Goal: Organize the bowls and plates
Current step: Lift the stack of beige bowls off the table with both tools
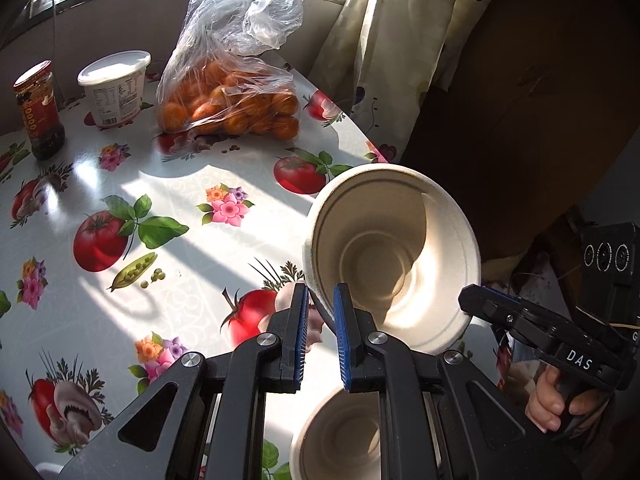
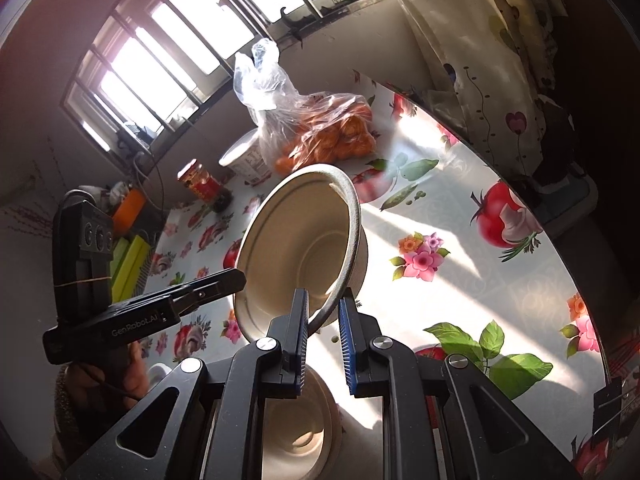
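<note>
two grippers share one beige paper bowl [image 1: 394,256]: my left gripper [image 1: 321,334] pinches its near rim between narrow blue pads, and my right gripper [image 2: 323,340] clamps the rim on the opposite side. the bowl hangs tilted above the flowered tablecloth [image 1: 168,208], clear of it. a second bowl [image 1: 336,436] sits on the table just beneath. a bag of oranges [image 1: 236,108], a white tub [image 1: 116,88] and a jar [image 1: 38,110] stand well apart at the far edge.

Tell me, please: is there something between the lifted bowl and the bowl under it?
Nothing visible. The lifted bowl, held by both grippers at its rim, hangs above the lower bowl; only open air lies between.
</note>
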{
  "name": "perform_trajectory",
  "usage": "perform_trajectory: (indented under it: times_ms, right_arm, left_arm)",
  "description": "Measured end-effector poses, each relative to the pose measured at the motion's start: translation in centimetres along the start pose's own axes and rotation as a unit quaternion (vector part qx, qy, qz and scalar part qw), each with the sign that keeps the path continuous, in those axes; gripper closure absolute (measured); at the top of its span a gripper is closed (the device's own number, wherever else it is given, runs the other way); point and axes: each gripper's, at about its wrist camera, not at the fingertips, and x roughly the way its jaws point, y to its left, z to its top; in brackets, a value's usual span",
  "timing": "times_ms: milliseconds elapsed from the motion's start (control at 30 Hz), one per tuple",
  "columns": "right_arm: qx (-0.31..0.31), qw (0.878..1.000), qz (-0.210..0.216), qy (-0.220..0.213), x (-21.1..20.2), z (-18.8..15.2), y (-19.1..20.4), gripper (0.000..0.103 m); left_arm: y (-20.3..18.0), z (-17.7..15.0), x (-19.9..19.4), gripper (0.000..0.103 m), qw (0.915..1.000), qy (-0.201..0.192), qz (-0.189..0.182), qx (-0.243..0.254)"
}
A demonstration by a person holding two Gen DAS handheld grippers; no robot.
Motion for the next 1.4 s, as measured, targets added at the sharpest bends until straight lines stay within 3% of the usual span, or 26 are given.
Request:
perform_trajectory:
  times_ms: [733,1400]
  right_arm:
    - [-0.004,1.000,0.026,0.003,-2.9,-4.5,1.5,0.088]
    - [0.010,0.998,0.053,0.036,-3.0,-8.5,1.6,0.088]
  left_arm:
    - [-0.7,-5.2,-3.6,0.090,0.9997,-0.013,0.000,-0.020]
    - [-0.5,-9.7,-5.4,0.090,0.9987,-0.018,0.009,-0.048]
